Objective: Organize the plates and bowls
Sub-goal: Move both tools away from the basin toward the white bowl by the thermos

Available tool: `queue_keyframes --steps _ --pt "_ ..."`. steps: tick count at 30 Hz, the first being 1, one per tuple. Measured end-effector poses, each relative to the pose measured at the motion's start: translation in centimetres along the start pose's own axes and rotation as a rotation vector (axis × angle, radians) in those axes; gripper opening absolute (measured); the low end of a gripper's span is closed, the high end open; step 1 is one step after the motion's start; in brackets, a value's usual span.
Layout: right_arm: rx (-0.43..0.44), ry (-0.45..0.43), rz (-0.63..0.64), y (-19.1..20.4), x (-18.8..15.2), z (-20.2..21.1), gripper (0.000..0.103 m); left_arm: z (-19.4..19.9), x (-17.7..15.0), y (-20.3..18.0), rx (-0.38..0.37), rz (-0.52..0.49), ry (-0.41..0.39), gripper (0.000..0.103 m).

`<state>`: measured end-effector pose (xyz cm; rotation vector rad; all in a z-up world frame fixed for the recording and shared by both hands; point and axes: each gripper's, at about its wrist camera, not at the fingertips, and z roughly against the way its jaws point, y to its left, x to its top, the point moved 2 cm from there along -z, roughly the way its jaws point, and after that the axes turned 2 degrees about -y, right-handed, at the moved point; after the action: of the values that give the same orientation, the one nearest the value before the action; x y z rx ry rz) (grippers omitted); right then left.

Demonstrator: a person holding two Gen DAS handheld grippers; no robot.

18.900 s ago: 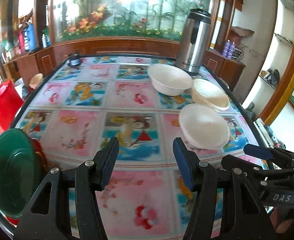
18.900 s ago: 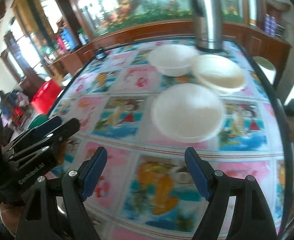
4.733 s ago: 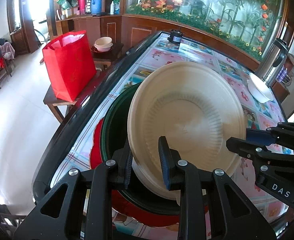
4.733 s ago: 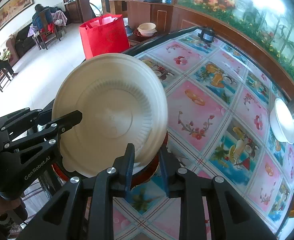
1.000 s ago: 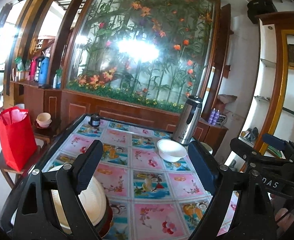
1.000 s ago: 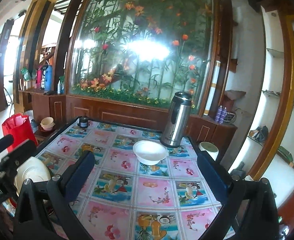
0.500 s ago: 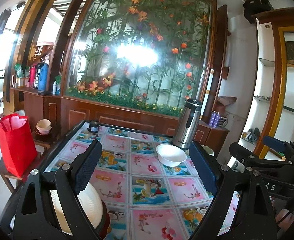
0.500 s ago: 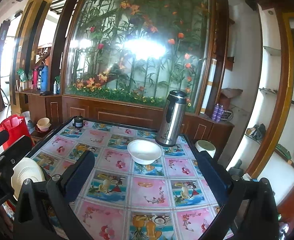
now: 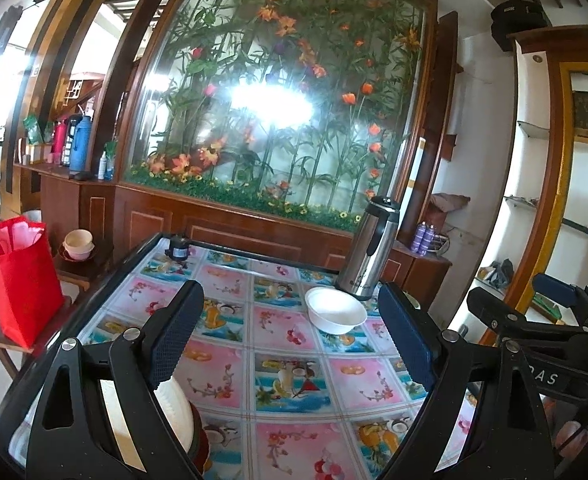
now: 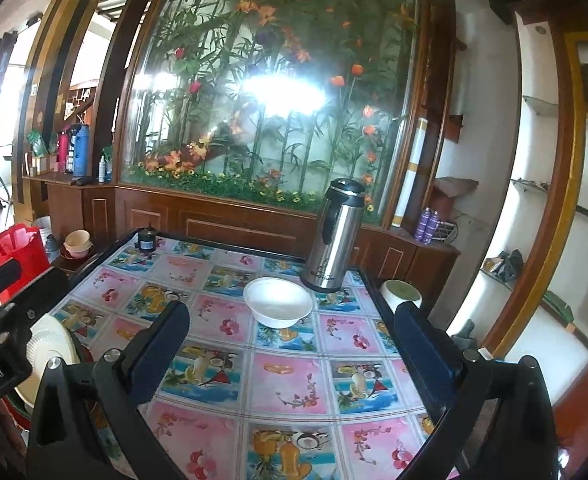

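- Left wrist view: my left gripper (image 9: 290, 338) has its fingers (image 9: 176, 330) spread wide and grasping nothing. The white bowl (image 9: 335, 311) sits on the counter (image 9: 294, 380) just in front of the steel flask (image 9: 368, 254), almost touching its base. The bowl lies well ahead of my fingers and toward the right one, not centred between them. The stacked plates (image 9: 174, 412) lie close under my left finger, far from the flask, at the near edge of the counter.
- I judge the step in hand to be fetching that last bowl. To do it well, I'd approach from the side away from the flask, pinch the near rim, and lift before swinging, so I don't knock the flask.
- Right wrist view: my right gripper (image 10: 294, 344) is likewise released, fingers (image 10: 160, 346) wide, nothing between them. The bowl (image 10: 278, 302) sits just beside the flask (image 10: 334, 236), on its near left, ahead of my fingers and roughly midway between them, well apart from both. This hand looks better lined up for the reach.
- The plates (image 10: 52, 346) show far left of the flask, partly behind my other gripper, so I can't tell how neatly they're stacked.
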<state>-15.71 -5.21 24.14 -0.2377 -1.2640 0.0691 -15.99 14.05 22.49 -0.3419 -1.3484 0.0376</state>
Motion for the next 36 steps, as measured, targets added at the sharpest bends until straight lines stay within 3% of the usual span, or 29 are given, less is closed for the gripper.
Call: queue_keyframes --steps 11,36 --pt "-0.045 -0.011 0.024 -0.3 0.6 -0.1 0.103 -1.3 -0.1 -0.3 -0.023 -0.008 0.016 0.089" --pt "-0.041 0.014 0.031 -0.1 0.6 -1.0 0.103 -2.2 -0.1 0.3 -0.021 -0.006 0.031 0.089"
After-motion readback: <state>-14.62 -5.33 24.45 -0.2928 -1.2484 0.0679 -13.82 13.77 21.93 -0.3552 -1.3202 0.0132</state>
